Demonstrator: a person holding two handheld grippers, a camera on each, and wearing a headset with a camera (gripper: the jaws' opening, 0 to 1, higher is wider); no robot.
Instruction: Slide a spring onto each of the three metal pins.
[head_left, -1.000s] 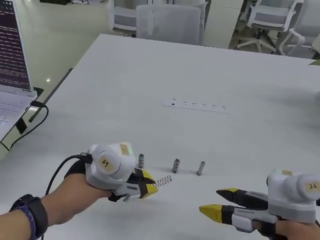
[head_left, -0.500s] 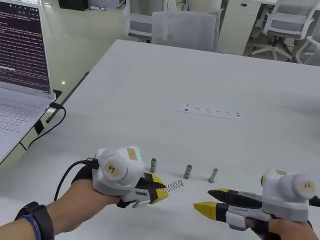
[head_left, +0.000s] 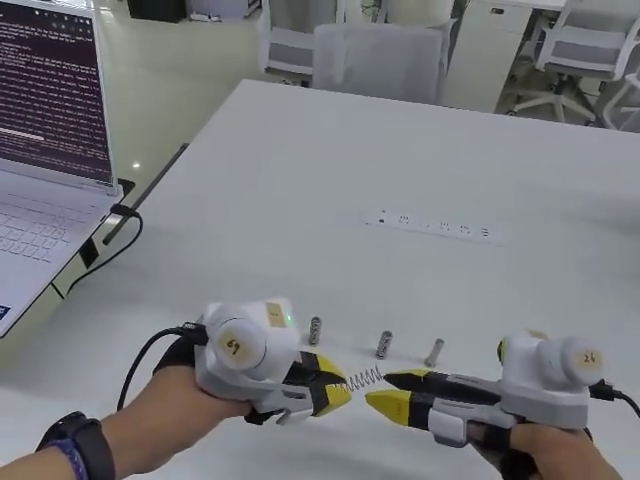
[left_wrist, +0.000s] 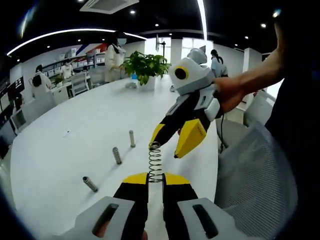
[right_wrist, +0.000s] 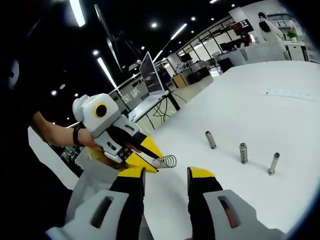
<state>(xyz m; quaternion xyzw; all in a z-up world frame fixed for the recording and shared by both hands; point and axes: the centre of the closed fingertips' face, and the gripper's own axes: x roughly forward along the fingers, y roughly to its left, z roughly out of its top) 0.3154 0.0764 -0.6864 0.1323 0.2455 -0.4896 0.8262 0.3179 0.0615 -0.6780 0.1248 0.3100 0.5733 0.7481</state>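
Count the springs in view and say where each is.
3: one spring clamped in the left gripper; one on the leftmost pin; one on the middle pin. None seems hidden.

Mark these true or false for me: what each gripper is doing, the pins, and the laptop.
1. The left gripper is shut on a spring. True.
2. The right gripper has its jaws shut. False: they are open, close to the spring's free end.
3. All three pins carry springs. False: two pins do; the third pin is bare.
4. An open laptop stands at the left. True.
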